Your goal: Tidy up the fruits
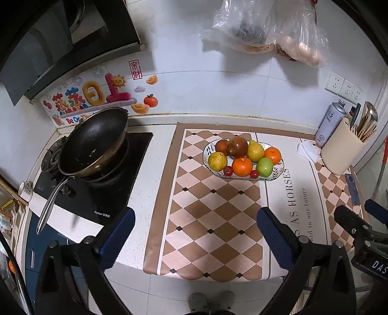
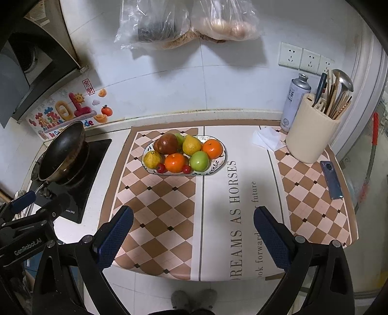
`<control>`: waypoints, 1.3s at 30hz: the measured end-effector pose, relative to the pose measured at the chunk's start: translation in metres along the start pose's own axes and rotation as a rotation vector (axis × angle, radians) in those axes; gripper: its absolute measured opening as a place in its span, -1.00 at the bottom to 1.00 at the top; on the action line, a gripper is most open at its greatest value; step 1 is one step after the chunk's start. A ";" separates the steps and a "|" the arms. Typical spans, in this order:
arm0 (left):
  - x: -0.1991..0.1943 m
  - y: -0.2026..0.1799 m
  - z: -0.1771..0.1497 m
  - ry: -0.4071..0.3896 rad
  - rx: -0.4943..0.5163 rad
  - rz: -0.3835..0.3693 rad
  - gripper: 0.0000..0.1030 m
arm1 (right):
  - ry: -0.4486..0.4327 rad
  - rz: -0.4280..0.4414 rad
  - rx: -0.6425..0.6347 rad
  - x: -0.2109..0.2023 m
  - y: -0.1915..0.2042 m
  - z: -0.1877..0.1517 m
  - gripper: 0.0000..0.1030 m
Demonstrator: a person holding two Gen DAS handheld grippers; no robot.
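An oval patterned plate (image 1: 276,173) (image 2: 219,163) stands on the checkered mat at the back of the counter. It holds several fruits: a dark red apple (image 1: 237,146) (image 2: 167,143), two oranges (image 1: 242,166) (image 2: 175,162), two yellow pears (image 1: 255,150) (image 2: 191,145), a green apple (image 1: 264,167) (image 2: 199,161) and small red cherries (image 1: 228,171) (image 2: 186,169). My left gripper (image 1: 195,232) is open and empty, well in front of the plate. My right gripper (image 2: 194,229) is open and empty, also in front of it above the mat.
A black wok (image 1: 94,141) (image 2: 64,151) sits on the stove at the left. A cream utensil holder (image 2: 312,130) and spray can (image 2: 294,101) stand at the back right, with a tissue (image 2: 266,138) and a phone (image 2: 331,179). Plastic bags (image 2: 184,21) hang on the wall.
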State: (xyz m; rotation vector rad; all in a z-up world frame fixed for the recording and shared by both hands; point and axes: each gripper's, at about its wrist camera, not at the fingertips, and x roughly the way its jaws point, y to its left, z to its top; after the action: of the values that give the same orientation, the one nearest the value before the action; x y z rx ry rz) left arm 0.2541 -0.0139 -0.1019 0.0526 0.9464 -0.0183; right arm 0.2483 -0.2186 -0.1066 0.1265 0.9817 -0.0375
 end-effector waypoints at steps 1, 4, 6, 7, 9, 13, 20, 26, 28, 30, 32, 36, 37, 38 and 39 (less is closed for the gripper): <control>0.000 0.000 0.000 -0.002 0.001 -0.003 0.99 | 0.001 0.000 0.000 0.001 -0.001 0.000 0.97; 0.000 -0.004 0.000 -0.009 0.010 -0.002 0.99 | 0.004 0.000 -0.007 0.003 -0.001 0.001 0.97; 0.001 -0.006 0.000 -0.006 0.014 -0.003 0.99 | 0.003 0.000 -0.009 0.002 -0.001 0.001 0.97; 0.001 -0.006 0.000 -0.005 0.014 -0.003 0.99 | 0.002 -0.001 -0.010 0.002 -0.001 0.002 0.97; 0.000 -0.007 0.000 -0.006 0.013 -0.004 1.00 | 0.001 -0.003 -0.012 0.002 -0.001 0.002 0.97; 0.000 -0.008 0.000 -0.009 0.011 -0.007 0.99 | -0.001 -0.007 -0.014 0.001 -0.003 0.003 0.97; -0.006 -0.012 -0.002 -0.011 0.006 -0.015 1.00 | -0.005 -0.008 -0.015 -0.002 -0.005 0.003 0.97; -0.010 -0.014 -0.005 -0.018 0.006 -0.006 1.00 | -0.003 -0.005 -0.018 -0.008 -0.007 0.000 0.97; -0.011 -0.015 -0.005 -0.020 0.005 -0.005 1.00 | -0.002 -0.004 -0.018 -0.008 -0.007 -0.001 0.97; -0.012 -0.014 -0.006 -0.022 0.007 -0.005 1.00 | -0.003 0.002 -0.021 -0.010 -0.007 -0.001 0.97; -0.014 -0.014 -0.006 -0.023 0.005 -0.003 1.00 | -0.004 0.004 -0.023 -0.011 -0.007 -0.001 0.97; -0.015 -0.014 -0.007 -0.022 0.005 -0.003 1.00 | -0.006 0.008 -0.031 -0.014 -0.005 -0.001 0.97; -0.016 -0.014 -0.007 -0.023 0.006 -0.002 1.00 | -0.006 0.010 -0.031 -0.015 -0.005 -0.001 0.97; -0.015 -0.014 -0.007 -0.025 0.007 -0.002 0.99 | -0.006 0.011 -0.031 -0.015 -0.005 -0.001 0.97; -0.015 -0.014 -0.008 -0.025 0.008 -0.002 1.00 | -0.007 0.010 -0.033 -0.016 -0.005 -0.001 0.97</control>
State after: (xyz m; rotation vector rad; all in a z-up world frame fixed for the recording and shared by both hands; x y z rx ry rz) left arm 0.2387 -0.0276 -0.0946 0.0584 0.9213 -0.0240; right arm 0.2385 -0.2242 -0.0941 0.1009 0.9743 -0.0129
